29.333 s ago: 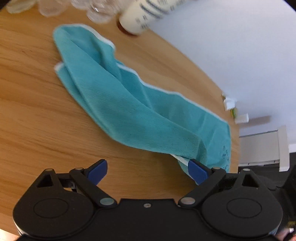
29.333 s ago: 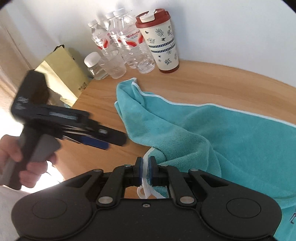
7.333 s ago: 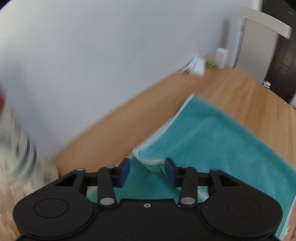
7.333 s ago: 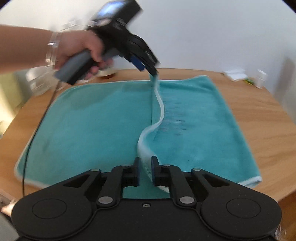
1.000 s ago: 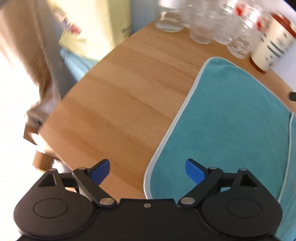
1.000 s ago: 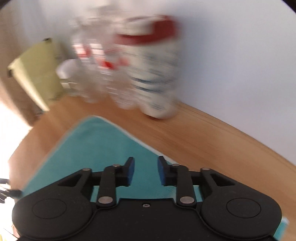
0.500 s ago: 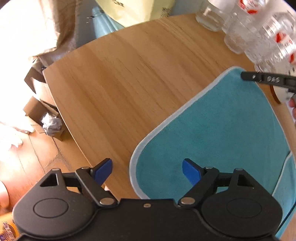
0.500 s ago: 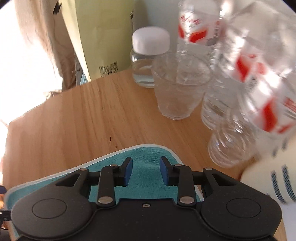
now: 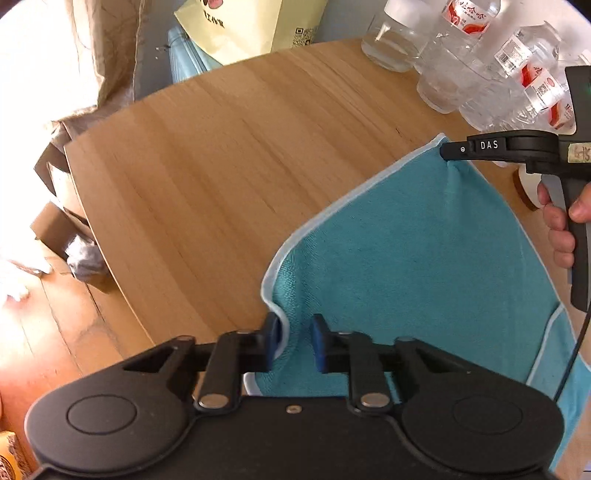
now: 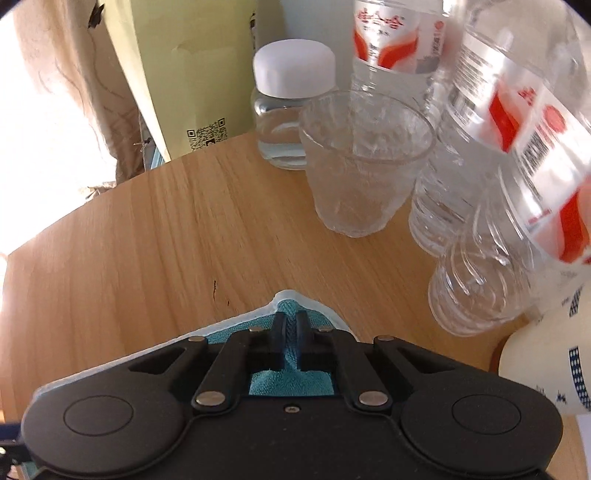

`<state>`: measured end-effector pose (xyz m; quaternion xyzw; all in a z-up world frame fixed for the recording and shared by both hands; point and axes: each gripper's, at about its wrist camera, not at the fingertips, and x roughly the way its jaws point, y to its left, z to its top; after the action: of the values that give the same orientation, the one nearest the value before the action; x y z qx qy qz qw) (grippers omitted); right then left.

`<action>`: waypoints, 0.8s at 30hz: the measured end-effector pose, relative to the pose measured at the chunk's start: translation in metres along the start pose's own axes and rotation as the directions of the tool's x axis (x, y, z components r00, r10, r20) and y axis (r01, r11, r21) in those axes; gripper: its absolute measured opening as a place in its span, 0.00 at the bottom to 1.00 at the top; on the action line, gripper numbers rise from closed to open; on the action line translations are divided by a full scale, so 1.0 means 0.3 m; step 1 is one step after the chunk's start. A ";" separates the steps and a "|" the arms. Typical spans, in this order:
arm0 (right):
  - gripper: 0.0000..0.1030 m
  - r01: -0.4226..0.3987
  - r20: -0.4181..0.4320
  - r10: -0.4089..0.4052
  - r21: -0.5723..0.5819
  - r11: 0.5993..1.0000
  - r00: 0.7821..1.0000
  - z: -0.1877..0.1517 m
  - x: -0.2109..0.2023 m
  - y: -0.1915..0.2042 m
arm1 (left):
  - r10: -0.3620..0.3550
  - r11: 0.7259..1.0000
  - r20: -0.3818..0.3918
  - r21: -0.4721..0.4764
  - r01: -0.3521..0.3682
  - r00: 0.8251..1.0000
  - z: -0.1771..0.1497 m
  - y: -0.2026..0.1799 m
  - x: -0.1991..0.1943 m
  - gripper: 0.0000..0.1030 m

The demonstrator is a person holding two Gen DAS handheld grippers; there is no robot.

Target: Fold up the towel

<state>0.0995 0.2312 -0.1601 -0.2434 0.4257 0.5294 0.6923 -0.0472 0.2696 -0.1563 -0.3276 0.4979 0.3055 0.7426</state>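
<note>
A teal towel with a pale hem lies on the round wooden table, with a folded-over layer at its right side. My left gripper has its blue pads closed in on the towel's near left corner, and the hem bunches up between them. My right gripper is shut on the far left corner of the towel. In the left wrist view the right gripper pinches that corner, where the cloth puckers, and a hand holds its handle.
Just beyond the far corner stand a clear glass, a white-lidded jar, several water bottles and a cream tumbler. A yellow bag stands past the table's edge. Bare wood lies left of the towel.
My left gripper went from wide open to closed on the near corner. My right gripper swung to the far corner by the glass and shut on it.
</note>
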 end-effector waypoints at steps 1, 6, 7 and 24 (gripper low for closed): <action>0.04 -0.008 0.011 0.008 0.007 1.000 1.000 -0.002 -0.013 -0.002 | -0.004 1.000 0.005 0.005 0.004 1.000 -0.003 -0.002 0.000 0.11; 0.04 -0.019 0.083 0.016 0.031 0.999 0.996 -0.016 -0.112 -0.014 | -0.058 0.998 0.052 0.017 0.057 0.997 -0.007 -0.008 -0.023 0.06; 0.04 -0.011 0.096 0.007 0.034 0.999 0.995 -0.019 -0.133 -0.017 | -0.068 0.998 0.058 0.022 0.067 0.996 -0.006 -0.007 -0.030 0.06; 0.04 -0.014 0.328 -0.059 0.215 0.976 0.943 -0.203 -0.566 -0.100 | -0.297 0.935 0.114 0.238 0.264 0.948 -0.074 -0.093 -0.270 0.06</action>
<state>0.0946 0.0842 -0.0515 -0.0794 0.3546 0.5058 0.7824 -0.0632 0.2249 -0.0814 -0.2878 0.4200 0.1626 0.8452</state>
